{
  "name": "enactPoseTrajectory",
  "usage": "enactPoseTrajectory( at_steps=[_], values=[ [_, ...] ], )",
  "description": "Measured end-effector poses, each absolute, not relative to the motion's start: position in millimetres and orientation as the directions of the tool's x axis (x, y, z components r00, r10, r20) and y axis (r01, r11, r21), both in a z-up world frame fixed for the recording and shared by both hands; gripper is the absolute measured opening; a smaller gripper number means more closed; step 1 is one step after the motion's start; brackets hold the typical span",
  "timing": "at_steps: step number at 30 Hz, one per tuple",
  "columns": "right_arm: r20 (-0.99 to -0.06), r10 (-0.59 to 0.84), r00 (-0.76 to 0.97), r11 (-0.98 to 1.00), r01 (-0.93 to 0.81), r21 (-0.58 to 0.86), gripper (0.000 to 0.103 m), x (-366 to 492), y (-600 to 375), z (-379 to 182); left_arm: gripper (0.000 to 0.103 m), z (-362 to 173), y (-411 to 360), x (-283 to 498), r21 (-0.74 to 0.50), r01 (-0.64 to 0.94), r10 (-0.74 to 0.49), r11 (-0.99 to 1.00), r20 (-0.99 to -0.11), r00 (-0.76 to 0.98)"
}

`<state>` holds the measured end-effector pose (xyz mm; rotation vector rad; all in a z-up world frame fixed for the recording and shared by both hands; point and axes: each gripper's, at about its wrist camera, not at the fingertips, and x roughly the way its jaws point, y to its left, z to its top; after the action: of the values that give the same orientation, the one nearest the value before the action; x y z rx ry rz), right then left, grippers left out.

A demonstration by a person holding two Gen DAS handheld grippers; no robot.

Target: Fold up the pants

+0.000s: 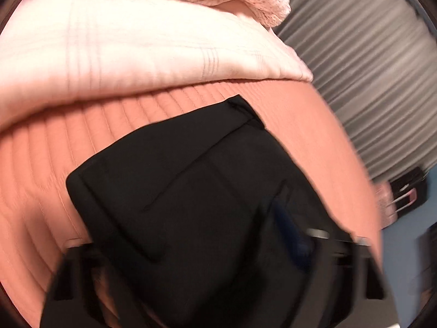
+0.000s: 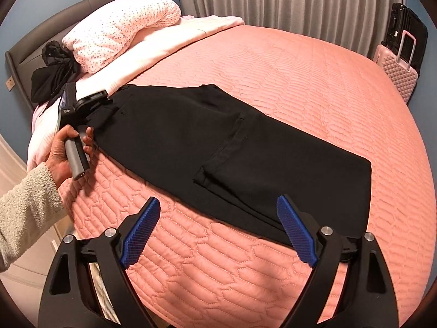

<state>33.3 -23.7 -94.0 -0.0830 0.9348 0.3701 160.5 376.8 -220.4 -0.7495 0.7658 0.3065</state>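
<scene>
The black pants point(image 2: 218, 142) were laid flat across the pink quilted bedspread point(image 2: 314, 87), folded over on themselves so that a hemmed edge crossed the upper layer near the middle. One end was stretched toward the head of the bed and the other toward the near edge of the mattress. In the left wrist view the same pants point(image 1: 191, 191) were seen close up and blurred, filling the lower half of the frame, with a seam line running across the fabric.

The right gripper point(image 2: 218, 235) was held just above the near edge of the bedspread with its jaws spread wide; nothing was held between the blue ribbed pads point(image 2: 142, 232), and the right-hand pad overlapped the near edge of the pants in the picture. The left gripper point(image 2: 90, 101) was placed at the far end of the pants, its handle grasped by the left hand point(image 2: 65, 153), whose arm was covered by a cream fleece sleeve. From neither view could it be told whether its jaws were closed on the cloth, since the fingers were hidden by black fabric and motion blur.

A pale pink blanket point(image 2: 164, 43) was spread at the head of the bed, with a dotted pillow point(image 2: 117, 32) on it and a dark bundled garment point(image 2: 52, 73) beside the pillow. Grey pleated curtains point(image 2: 286, 0) were hung behind the bed, and a pink suitcase point(image 2: 396, 71) was stood near them.
</scene>
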Motion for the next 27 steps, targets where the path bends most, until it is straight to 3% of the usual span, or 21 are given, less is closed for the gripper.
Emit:
enactPoseTrajectory(
  at_steps=[1,2,5,9,13,15,18,21,24,27],
  values=[
    [-0.798,0.272,0.538,0.936,-0.34,0.09,0.086,33,-25,-95,0.021,-220,376,163,-0.518,-0.462,-0.053,0.72,-0.704,0.708],
    [-0.797,0.266,0.543,0.94,-0.33,0.09,0.086,32,-28,-95,0.017,-215,373,162,-0.526,-0.449,-0.055,0.723,-0.691,0.721],
    [-0.793,0.259,0.551,0.949,-0.296,0.104,0.086,31,-41,-96,0.015,-183,349,164,-0.429,-0.39,0.005,0.815,-0.668,0.744],
    [-0.785,0.248,0.568,0.962,-0.24,0.131,0.086,27,-70,-95,0.015,-116,279,169,-0.3,-0.213,-0.01,0.93,-0.599,0.8],
    [-0.766,0.221,0.603,0.975,-0.144,0.168,0.086,16,-120,-91,0.015,-58,167,162,-0.154,0.044,-0.121,0.987,-0.534,0.837],
    [-0.759,0.201,0.619,0.978,-0.085,0.19,0.086,10,-146,-90,0.015,-46,102,156,-0.114,0.176,-0.21,0.978,-0.545,0.812],
    [-0.745,0.168,0.645,0.973,0.012,0.23,0.086,-6,-194,-92,0.015,-64,1,148,-0.057,0.32,-0.289,0.946,-0.602,0.745],
    [-0.746,0.138,0.651,0.961,0.093,0.26,0.086,-24,-241,-100,0.015,-112,-80,147,-0.105,0.4,-0.355,0.91,-0.695,0.625],
    [-0.755,0.132,0.642,0.943,0.152,0.295,0.086,-35,-278,-110,0.015,-179,-148,142,-0.105,0.421,-0.316,0.901,-0.822,0.473],
    [-0.755,0.139,0.641,0.926,0.185,0.328,0.086,-42,-307,-116,0.02,-199,-182,119,0.07,0.388,-0.181,0.919,-0.799,0.573]
  ],
)
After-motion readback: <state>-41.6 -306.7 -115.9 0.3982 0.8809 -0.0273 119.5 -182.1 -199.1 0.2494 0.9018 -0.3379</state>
